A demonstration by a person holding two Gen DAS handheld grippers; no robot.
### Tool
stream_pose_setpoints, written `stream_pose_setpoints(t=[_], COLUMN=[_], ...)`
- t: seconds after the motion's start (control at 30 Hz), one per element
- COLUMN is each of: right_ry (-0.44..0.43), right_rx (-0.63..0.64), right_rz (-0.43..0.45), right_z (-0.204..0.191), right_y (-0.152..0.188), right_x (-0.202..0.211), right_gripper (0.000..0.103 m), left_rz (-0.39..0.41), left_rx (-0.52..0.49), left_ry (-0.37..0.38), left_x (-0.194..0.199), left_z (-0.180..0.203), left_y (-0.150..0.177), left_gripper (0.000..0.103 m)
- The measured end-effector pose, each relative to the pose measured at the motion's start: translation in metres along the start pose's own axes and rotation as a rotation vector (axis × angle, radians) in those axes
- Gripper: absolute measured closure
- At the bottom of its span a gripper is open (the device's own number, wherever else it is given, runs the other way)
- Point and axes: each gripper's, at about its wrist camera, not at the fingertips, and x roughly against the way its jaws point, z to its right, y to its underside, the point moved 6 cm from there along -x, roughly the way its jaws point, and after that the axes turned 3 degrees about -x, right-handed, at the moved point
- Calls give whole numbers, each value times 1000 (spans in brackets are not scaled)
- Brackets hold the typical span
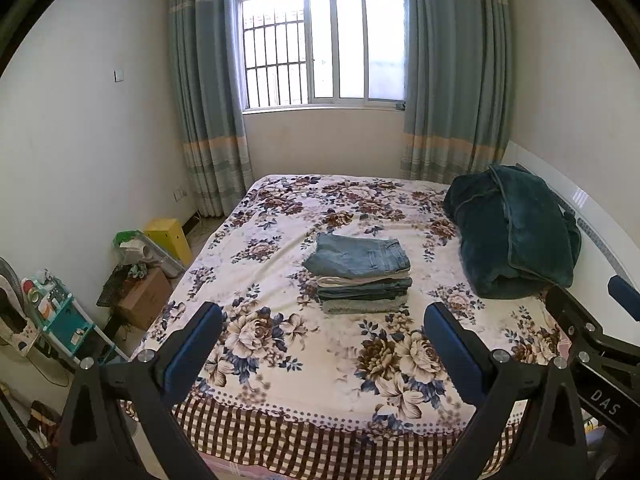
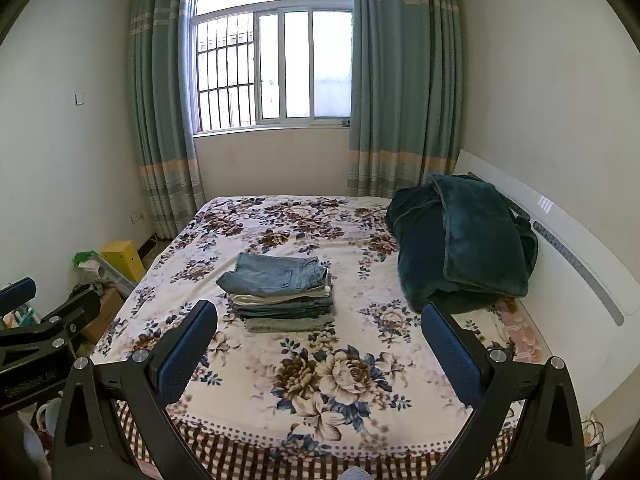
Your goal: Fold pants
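Pants (image 1: 358,256), folded, top a neat stack near the middle of the bed (image 1: 280,360), seen from the left wrist; a dark green blanket (image 1: 516,232) sits by the headboard edge. The left claw (image 1: 324,344) hangs spread wide and empty above the foot edge.

From the right wrist, the right claw (image 2: 318,344) is likewise agape, holding nothing. Folding looks finished; any next move means fetching another pair, none visible.

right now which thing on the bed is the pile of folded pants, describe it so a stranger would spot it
Start at the bed with the floral blanket under the window. Near its middle sits the stack of folded pants, a neat pile with blue jeans on top. Its only neighbour on the bed, the dark green quilt by the headboard, is a bulky, rumpled bundle rather than flat layers.
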Motion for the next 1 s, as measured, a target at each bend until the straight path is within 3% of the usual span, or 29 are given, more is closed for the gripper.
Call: stream_pose_setpoints(t=[1.0], right_ry=[-6], right_rx=[-15], right_rz=[3], right_z=[-5], right_y=[-4], right_x=[-8], right_gripper=[0], left_rz=[21], left_rx=[9], left_ry=[6], left_x=[4], left_z=[-7], left_y=[-11], left_gripper=[0])
